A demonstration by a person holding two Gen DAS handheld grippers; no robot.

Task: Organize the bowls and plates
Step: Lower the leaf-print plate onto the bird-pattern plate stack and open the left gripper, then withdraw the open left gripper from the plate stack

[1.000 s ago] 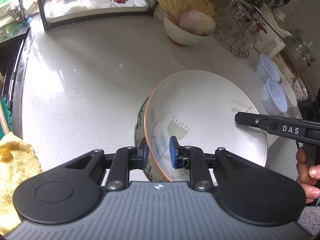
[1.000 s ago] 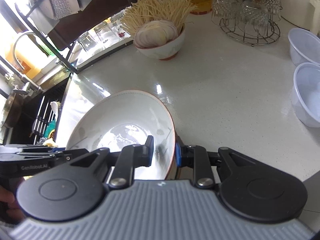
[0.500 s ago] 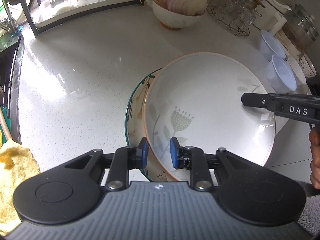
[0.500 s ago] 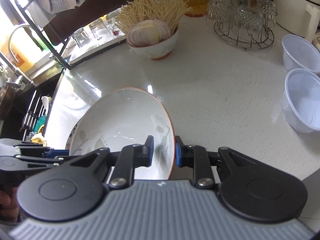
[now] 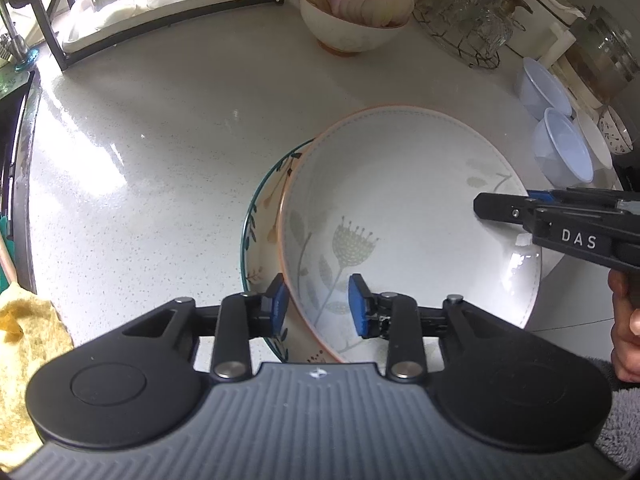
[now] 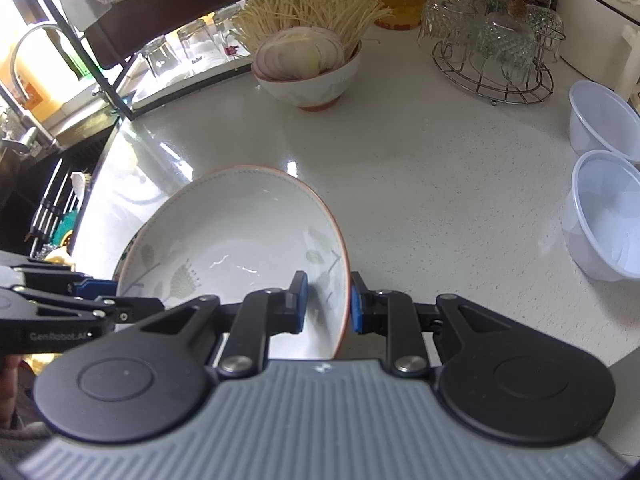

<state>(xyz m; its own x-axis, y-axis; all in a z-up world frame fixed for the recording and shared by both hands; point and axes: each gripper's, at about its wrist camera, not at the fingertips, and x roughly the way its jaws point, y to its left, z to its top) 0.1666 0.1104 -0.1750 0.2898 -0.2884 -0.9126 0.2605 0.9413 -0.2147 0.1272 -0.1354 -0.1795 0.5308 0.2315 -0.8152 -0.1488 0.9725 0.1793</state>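
Note:
A white orange-rimmed flower plate (image 5: pixel 404 216) lies on a green-rimmed plate (image 5: pixel 260 216) on the white counter. My left gripper (image 5: pixel 318 306) straddles the orange-rimmed plate's near rim with its jaws apart, gaps showing beside the rim. My right gripper (image 6: pixel 325 303) straddles the opposite rim of the same plate (image 6: pixel 240 240), its pads standing slightly apart from the rim. The right gripper also shows in the left wrist view (image 5: pixel 492 206) at the plate's right edge.
A bowl of sliced onion and noodles (image 5: pixel 356 12) stands at the back. Two plastic tubs (image 6: pixel 604 184) sit at the right, a wire rack of glasses (image 6: pixel 496 40) behind. A glass tray (image 5: pixel 160 4) and the sink are left. A yellow cloth (image 5: pixel 24 344) lies near left.
The orange-rimmed plate has come down from a tilt onto the green-rimmed plate. Both grippers' jaws have widened around its rim.

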